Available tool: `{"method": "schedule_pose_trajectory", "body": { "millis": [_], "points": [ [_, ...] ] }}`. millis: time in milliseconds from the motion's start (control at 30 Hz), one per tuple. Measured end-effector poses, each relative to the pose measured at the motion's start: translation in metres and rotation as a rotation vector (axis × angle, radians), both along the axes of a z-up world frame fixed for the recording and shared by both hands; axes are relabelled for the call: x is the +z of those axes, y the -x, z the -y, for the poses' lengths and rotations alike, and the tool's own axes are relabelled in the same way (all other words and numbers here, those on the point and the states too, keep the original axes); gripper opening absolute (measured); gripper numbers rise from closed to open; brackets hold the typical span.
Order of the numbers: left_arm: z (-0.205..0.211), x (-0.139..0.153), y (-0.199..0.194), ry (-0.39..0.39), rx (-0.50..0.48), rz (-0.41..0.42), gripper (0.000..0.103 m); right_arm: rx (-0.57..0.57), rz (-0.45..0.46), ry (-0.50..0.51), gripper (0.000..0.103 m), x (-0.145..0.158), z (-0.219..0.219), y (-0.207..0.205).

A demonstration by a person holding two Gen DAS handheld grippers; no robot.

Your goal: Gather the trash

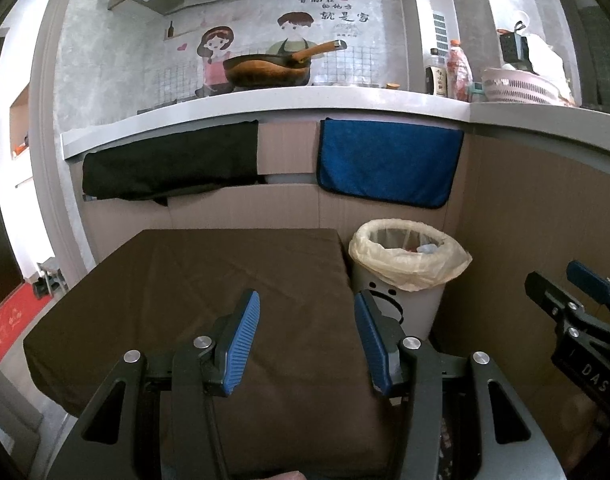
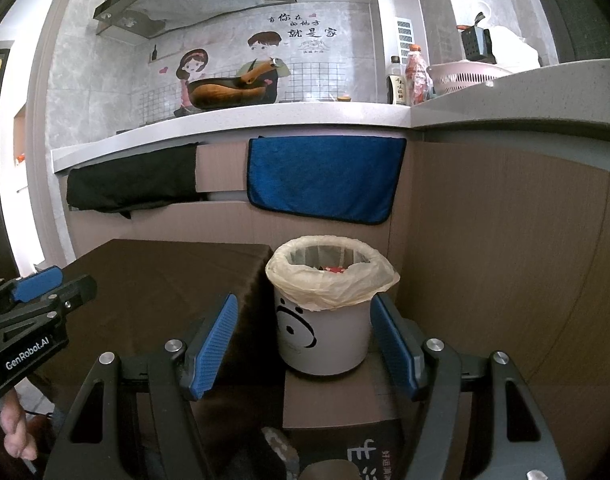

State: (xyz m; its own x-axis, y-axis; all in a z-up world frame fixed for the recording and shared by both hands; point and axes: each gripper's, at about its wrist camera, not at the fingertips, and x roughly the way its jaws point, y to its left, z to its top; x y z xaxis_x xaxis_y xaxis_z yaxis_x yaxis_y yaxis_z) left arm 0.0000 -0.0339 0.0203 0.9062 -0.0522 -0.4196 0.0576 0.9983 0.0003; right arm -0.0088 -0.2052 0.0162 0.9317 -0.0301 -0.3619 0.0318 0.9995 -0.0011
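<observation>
The trash bin (image 2: 323, 320), a white can lined with a pale yellowish bag (image 2: 333, 276) folded over its rim, stands on the floor in the corner between the cloth-covered bench (image 2: 165, 280) and the wood-grain cabinet wall (image 2: 505, 260); a black frowning face is drawn on its front, and red and pale scraps show inside. In the right wrist view it sits at twelve o'clock, just beyond the right gripper (image 2: 305, 344), whose blue-padded fingers (image 2: 211, 352) stand wide apart and hold nothing. The left gripper (image 1: 307, 340) likewise has its fingers well apart and empty, poised over the brown bench cloth with the bin at about one o'clock. Each gripper shows in the other's view: the left one's side reads "GenRobot.AI", the right one's shows the letters "DAS". A hand (image 2: 17, 432) grips the left gripper's handle at eight o'clock. Below the bin, at six o'clock, a dark mat (image 2: 369, 452) carries white Chinese characters, only partly visible. Above, a blue towel (image 2: 325, 176) and a black cloth (image 2: 133, 184) hang from the counter edge. On the counter stand a wok (image 2: 229, 94), a dark labelled bottle (image 2: 397, 84), a red-capped bottle (image 2: 417, 76) and a pink basket (image 2: 465, 76). A cartoon couple sticker (image 2: 233, 64) with Chinese writing covers the wall behind.
</observation>
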Motion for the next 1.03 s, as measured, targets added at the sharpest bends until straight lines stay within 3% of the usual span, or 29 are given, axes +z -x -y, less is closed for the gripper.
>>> {"method": "schedule_pose_trajectory", "body": {
  "millis": [1033],
  "points": [
    [-0.0044, -0.0046, -0.0005, 0.009, -0.015, -0.005, 0.051, -0.002, -0.006, -0.003, 0.066, 0.0018, 0.0033, -0.0015]
  ]
}}
